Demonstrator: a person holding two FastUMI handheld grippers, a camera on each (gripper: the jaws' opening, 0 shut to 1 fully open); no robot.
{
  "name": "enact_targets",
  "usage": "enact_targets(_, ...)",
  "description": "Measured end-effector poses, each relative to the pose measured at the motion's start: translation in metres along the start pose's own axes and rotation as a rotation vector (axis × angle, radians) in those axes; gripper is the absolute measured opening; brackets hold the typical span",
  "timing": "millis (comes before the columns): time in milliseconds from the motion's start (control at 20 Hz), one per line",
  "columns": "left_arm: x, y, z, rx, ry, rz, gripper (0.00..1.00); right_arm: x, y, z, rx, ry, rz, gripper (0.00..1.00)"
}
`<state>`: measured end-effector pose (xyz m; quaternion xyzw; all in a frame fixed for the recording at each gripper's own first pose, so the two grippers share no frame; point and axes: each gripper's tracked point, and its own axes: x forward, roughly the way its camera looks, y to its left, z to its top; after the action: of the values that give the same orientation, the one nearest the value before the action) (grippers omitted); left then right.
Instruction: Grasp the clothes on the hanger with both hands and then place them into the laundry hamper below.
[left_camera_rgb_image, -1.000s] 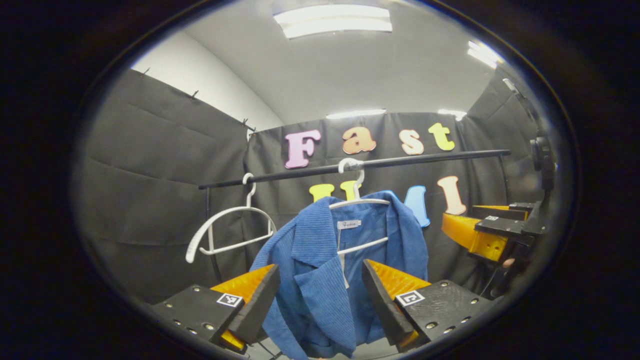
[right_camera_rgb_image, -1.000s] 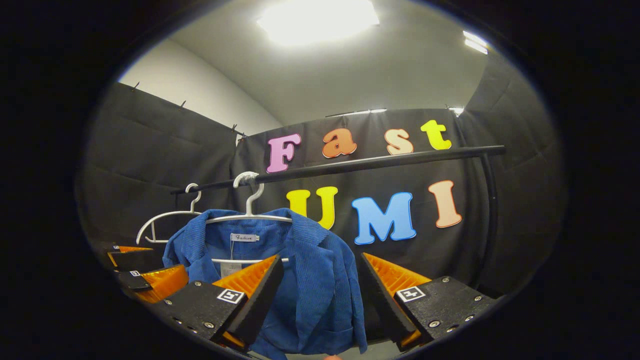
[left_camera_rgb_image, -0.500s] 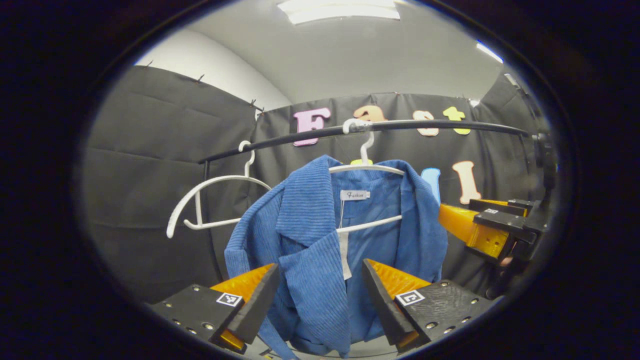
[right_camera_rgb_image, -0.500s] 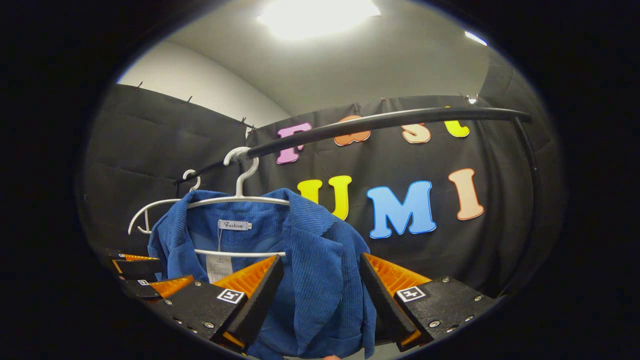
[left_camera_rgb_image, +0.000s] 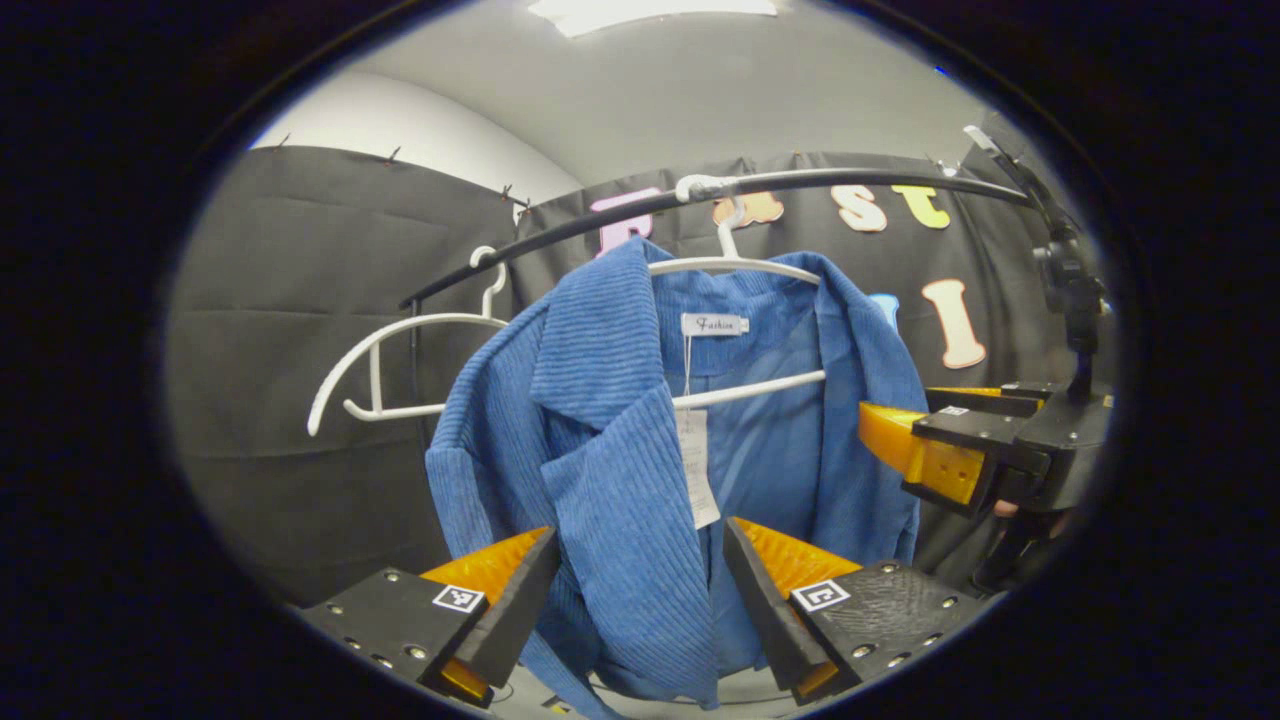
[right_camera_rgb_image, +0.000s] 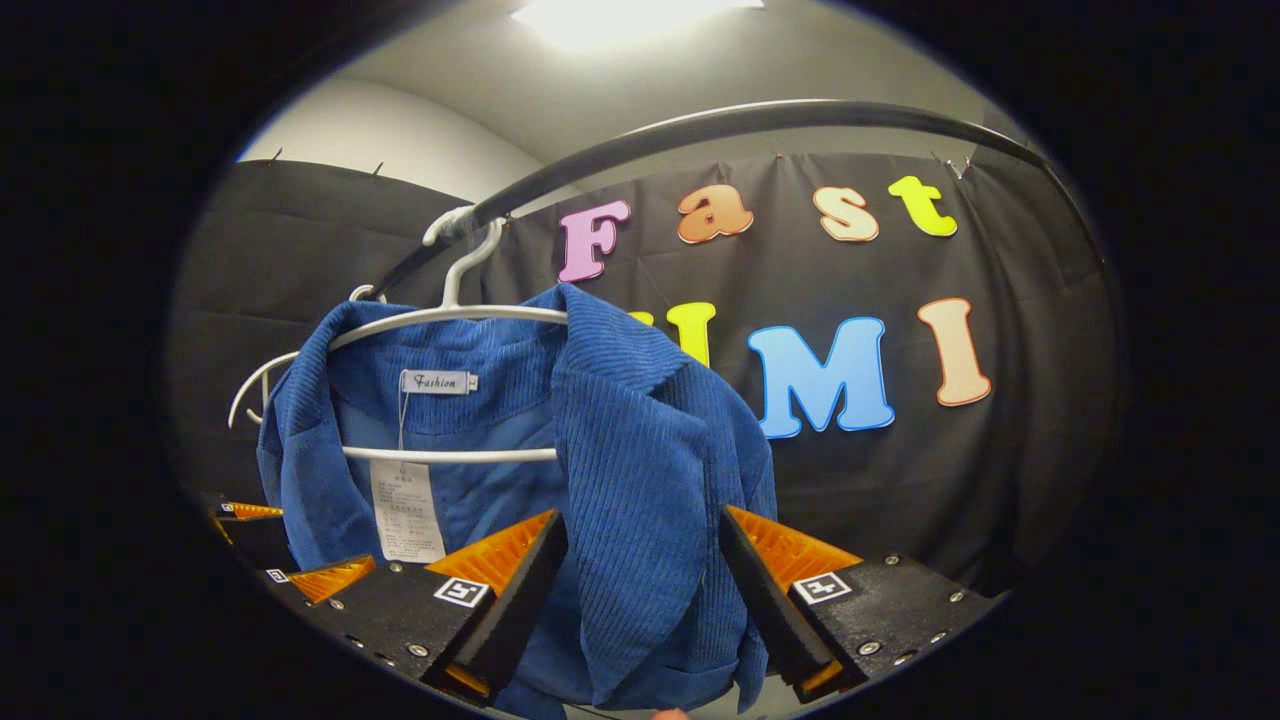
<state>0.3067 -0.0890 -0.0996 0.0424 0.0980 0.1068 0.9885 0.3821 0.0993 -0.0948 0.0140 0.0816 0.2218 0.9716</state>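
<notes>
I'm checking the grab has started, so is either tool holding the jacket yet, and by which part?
Nothing is held yet. The left tool and right tool are both open, fingers either side of the blue jacket's front panels.

A blue ribbed corduroy jacket hangs open-fronted on a white hanger, whose hook sits over a black rail. In the left gripper view it fills the middle, its broad lapel folded outward toward 7 o'clock, a white neck label at the collar and a paper tag dangling beneath it. In the right gripper view the jacket drapes from the hanger at 9 o'clock of centre, hem hanging loose.
</notes>
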Motion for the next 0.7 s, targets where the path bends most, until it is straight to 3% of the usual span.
enact_targets(250, 0.008, 0.001, -0.012, 0.024, 0.033, 0.005, 0.94, 0.015, 0.002, -0.021, -0.031, 0.068, 0.013, 0.95)
enact_targets(300, 0.009, 0.005, -0.011, 0.044, 0.031, 0.017, 0.86, 0.016, 0.003, -0.022, -0.027, 0.071, 0.020, 0.90)
enact_targets(350, 0.009, 0.009, -0.009, 0.055, 0.023, 0.033, 0.77, 0.016, 0.003, -0.022, -0.022, 0.071, 0.025, 0.84)
enact_targets(400, 0.009, 0.011, -0.006, 0.055, 0.014, 0.043, 0.68, 0.014, 0.003, -0.021, -0.022, 0.070, 0.028, 0.64)
enact_targets(500, 0.006, 0.008, 0.002, 0.039, -0.021, 0.028, 0.51, 0.013, 0.002, -0.017, -0.030, 0.054, 0.037, 0.41)
enact_targets(550, 0.003, 0.008, 0.007, 0.034, -0.048, 0.032, 0.50, 0.010, -0.004, -0.010, -0.034, 0.027, 0.012, 0.23)
enact_targets(600, -0.002, 0.013, 0.013, 0.044, -0.067, 0.059, 0.39, 0.007, -0.003, 0.001, -0.028, -0.005, 0.029, 0.05)
enact_targets(700, -0.010, 0.022, 0.025, 0.056, -0.107, 0.073, 0.16, -0.001, -0.005, 0.018, -0.043, -0.067, 0.012, 0.02)
